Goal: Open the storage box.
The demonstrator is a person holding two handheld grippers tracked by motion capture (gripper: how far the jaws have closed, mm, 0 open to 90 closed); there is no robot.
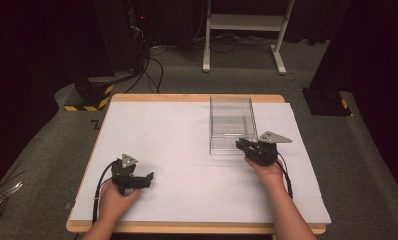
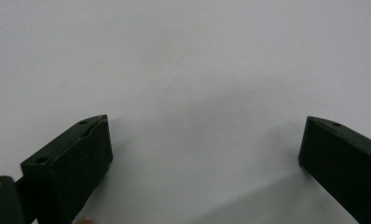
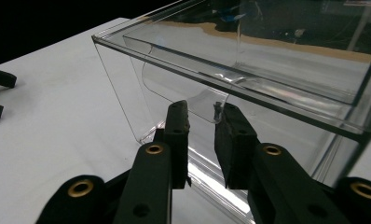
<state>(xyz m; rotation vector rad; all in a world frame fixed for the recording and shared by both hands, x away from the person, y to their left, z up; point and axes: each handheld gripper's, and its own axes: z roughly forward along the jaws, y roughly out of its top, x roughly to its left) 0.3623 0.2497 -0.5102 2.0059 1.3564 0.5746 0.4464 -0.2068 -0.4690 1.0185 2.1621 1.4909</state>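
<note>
While my right gripper (image 1: 244, 145) sits at the near wall of the clear plastic box (image 1: 231, 116), its two jaws stand close together with a narrow gap between them, their tips right at the lower part of that wall; in the right gripper view (image 3: 201, 116) I cannot tell whether they pinch the wall's curved cut-out or only rest against it. That box stands upright and open-topped on the white table cover (image 1: 177, 135), on the right half toward the far edge. My left gripper (image 1: 148, 179) lies low over the near left part of the cover, well apart from the box, pointing toward the middle. Its jaws are spread wide in the left gripper view (image 2: 204, 140), with bare white surface between them.
</note>
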